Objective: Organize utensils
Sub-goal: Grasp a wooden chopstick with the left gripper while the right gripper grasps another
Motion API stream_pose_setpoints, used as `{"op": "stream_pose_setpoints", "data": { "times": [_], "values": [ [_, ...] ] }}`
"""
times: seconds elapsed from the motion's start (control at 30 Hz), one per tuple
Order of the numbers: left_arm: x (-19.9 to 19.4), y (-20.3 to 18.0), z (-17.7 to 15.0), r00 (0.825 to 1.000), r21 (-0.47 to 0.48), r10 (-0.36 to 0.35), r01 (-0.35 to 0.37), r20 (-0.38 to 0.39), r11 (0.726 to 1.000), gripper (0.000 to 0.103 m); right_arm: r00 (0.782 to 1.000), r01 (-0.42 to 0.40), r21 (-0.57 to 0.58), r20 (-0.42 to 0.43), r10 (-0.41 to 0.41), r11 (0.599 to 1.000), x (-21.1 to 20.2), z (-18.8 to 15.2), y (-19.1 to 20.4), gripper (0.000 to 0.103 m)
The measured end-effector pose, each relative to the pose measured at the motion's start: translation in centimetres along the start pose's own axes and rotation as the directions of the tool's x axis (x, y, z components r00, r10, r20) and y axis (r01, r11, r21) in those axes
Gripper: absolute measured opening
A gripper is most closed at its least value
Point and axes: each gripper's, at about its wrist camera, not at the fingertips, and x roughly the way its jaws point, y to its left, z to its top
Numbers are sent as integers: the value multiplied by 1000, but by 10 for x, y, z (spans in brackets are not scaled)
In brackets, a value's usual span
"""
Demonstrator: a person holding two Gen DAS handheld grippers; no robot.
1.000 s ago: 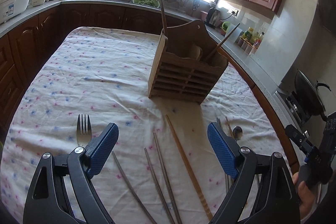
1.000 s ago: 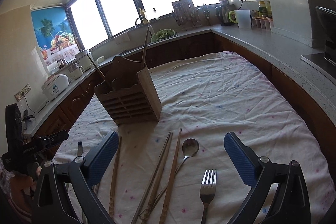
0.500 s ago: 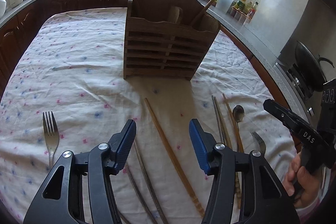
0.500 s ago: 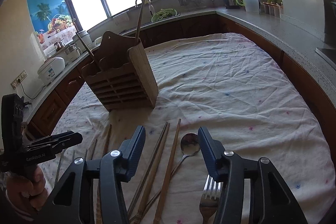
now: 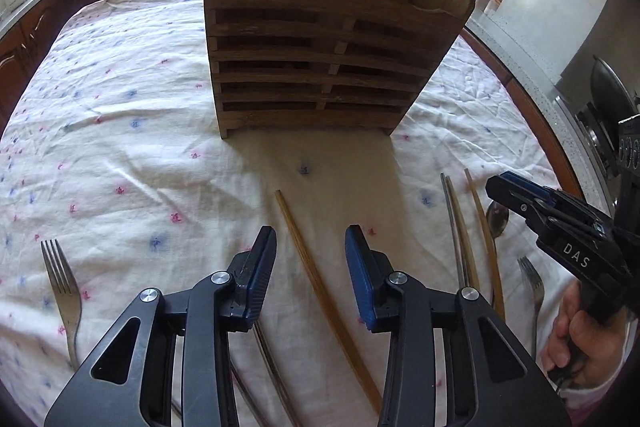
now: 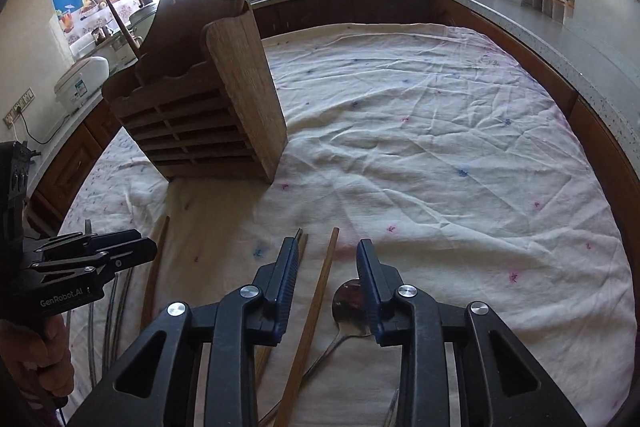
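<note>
Left wrist view shows a wooden chopstick point(image 5: 320, 279) lying on the cloth-covered worktop point(image 5: 120, 131), running between the fingers of the left tool point(image 5: 310, 269), with the slatted wooden caddy point(image 5: 320, 59) standing straight ahead of it. Right wrist view shows another wooden chopstick point(image 6: 316, 311) between the fingers of the right tool point(image 6: 328, 287), a spoon point(image 6: 352, 307) just beside its right finger and the caddy ahead to its left.

As I judge it, the risk is a poor pinch: each stick is thin and lies flat on soft cloth, so the pads could slide over it, roll it aside, or gather fabric. On the right, neighbouring chopsticks point(image 6: 298, 247) and the spoon sit close enough to be nudged or caught too.

Both tools are partly spread, the gap narrow but wider than the stick. Neither holds anything, and I cannot tell whether the tips touch the cloth. A fork point(image 5: 64, 279) lies well off to the left tool's left.
</note>
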Motion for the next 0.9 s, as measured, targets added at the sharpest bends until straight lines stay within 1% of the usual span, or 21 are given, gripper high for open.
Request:
{"op": "stream_pose_setpoints", "data": {
  "times": [0.1,0.23,0.27,0.3,0.33,0.5,0.67,0.77,0.9],
  "values": [
    [11,-1,-1,999,14,6,-5,-35,1000,27,999,7,-21,-36,-8,1000,14,1,1,26],
    [14,-10,-1,999,50,42,-41,-17,998,26,996,17,-40,-86,-20,999,33,0,3,18],
    [14,-12,-2,999,60,50,-49,-14,997,25,997,21,-46,-74,-25,999,32,0,4,17],
    [15,-15,-2,998,72,60,-59,-9,996,19,997,28,-52,-75,-32,998,32,0,5,14],
    [15,-17,-2,998,81,66,-66,-5,995,10,996,28,-52,-77,-32,998,32,1,5,10],
    [17,-19,-1,999,87,48,-48,7,995,6,998,1,-18,-65,-3,1000,27,-1,3,5],
    [8,-20,-4,1000,73,7,-9,18,997,6,999,-39,29,-26,39,999,10,-2,1,5],
    [-6,-19,-4,999,62,-28,25,39,998,6,998,-66,52,8,66,996,-6,0,0,5],
    [-40,-15,-5,993,51,-74,70,93,996,5,994,-91,66,67,86,994,-33,4,2,5]
  ]
}}
